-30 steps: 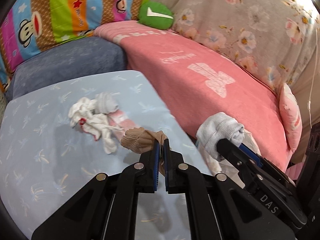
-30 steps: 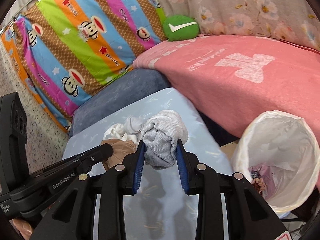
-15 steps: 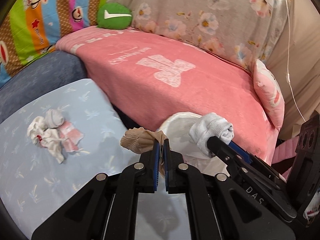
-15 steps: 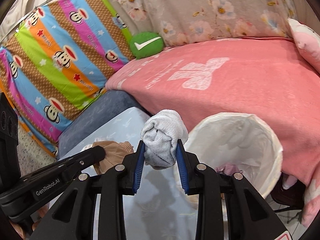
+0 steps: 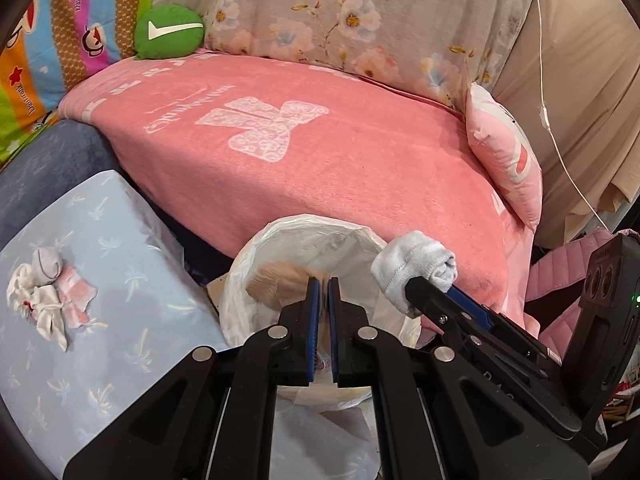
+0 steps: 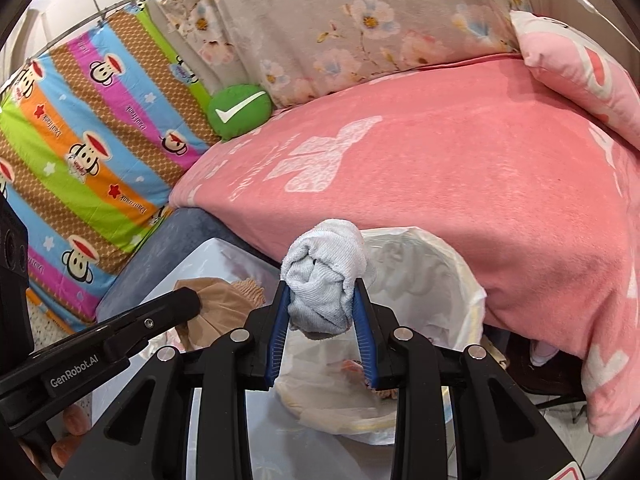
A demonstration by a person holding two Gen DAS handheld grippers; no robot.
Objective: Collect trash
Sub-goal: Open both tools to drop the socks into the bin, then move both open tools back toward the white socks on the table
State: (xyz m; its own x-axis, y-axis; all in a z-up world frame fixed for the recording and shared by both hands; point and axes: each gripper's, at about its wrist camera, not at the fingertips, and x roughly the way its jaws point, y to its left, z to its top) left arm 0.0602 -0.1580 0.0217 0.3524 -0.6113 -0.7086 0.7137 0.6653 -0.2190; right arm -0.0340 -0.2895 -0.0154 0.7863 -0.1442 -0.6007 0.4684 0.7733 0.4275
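Change: swung off the blue-covered bench (image 5: 100, 360) and now above the bin, both loads carried along; bin now in the centre of both views.
Left hand-held gripper (image 5: 322, 286): blue pads nearly together, pinching a tan stocking (image 5: 276, 282); bunched end sticking out to the left, above the bin mouth.
Right hand-held gripper (image 6: 322, 292): clamped on a rolled white-grey sock (image 6: 324, 276), roll bulging above the pads, hanging over the near rim of the bin.
Seen from each other: right hand-held gripper with its sock (image 5: 412, 268) just right of the left one; left finger and stocking (image 6: 218, 300) at lower left of the right view.
Bin: white-lined trash bin (image 5: 256, 276), open, standing between bench and bed; some scraps at the bottom (image 6: 352, 364), too small to name.
Left on the bench: heap of small socks (image 5: 48, 296), white, grey and pink, well apart from the bin.
Behind: bed under a pink blanket (image 5: 320, 168), its edge hanging beside the bin's far rim.
On the bed: green check-mark cushion (image 5: 168, 32) at the far corner, pink pillow (image 5: 504, 152) at the right.
Backdrop: floral cloth (image 6: 360, 28), striped monkey-print cloth (image 6: 92, 136).
Lower left, right view: blue-grey cushion (image 6: 176, 240) between bench and bed.
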